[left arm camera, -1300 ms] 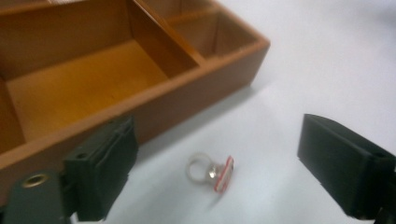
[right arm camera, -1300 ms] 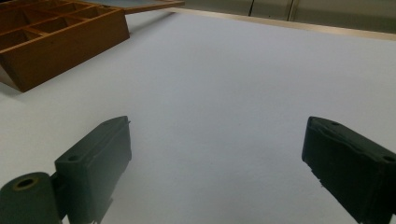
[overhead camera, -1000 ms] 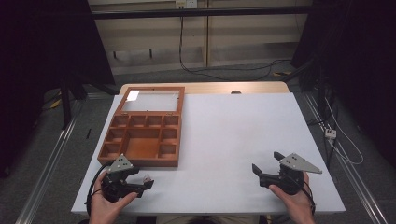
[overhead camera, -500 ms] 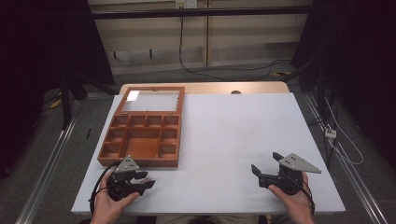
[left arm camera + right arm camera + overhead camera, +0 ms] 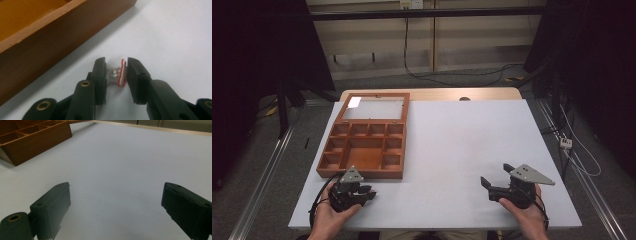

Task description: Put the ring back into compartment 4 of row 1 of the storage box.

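Note:
An open wooden compartment box lies on the left part of the white table, its glass lid folded back. My left gripper sits on the table just in front of the box's front wall. In the left gripper view this gripper is shut on a small red-and-white piece with a silver part, held just above the tabletop. My right gripper rests at the front right, held by a hand. Its jaws are wide open with nothing between them.
The box's corner lies far left of the right gripper, with bare white tabletop between. A tan wooden strip borders the table's far edge. Cables and metal rails run along the floor beside the table.
My left gripper has shifted slightly to the right along the front of the box. The right gripper has barely moved.

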Tool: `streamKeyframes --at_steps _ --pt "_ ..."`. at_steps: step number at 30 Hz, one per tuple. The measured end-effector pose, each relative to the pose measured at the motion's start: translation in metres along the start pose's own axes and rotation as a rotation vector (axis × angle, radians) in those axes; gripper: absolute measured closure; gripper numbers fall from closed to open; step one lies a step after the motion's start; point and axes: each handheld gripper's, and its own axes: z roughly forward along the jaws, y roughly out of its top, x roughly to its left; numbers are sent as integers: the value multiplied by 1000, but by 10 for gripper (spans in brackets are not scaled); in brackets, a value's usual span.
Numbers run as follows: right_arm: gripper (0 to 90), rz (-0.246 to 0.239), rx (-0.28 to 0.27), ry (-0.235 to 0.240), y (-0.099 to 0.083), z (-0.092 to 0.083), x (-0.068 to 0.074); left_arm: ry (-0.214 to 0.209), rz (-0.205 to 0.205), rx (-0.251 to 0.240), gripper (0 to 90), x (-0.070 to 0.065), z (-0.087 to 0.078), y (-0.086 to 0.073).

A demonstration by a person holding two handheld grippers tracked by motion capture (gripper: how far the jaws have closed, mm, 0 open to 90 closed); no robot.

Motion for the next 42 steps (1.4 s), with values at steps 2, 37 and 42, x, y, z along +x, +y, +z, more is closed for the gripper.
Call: streamKeyframes --at_steps 2,37,42 --pt "84 -1 2 0 0 0 0 0 4 4 694 0 0 1" --pt "85 -3 13 9 0 4 0 -41 -93 -255 725 -2 -28 1" --pt "85 0 12 7 0 4 -1 -30 -84 -297 725 -5 -32 4"
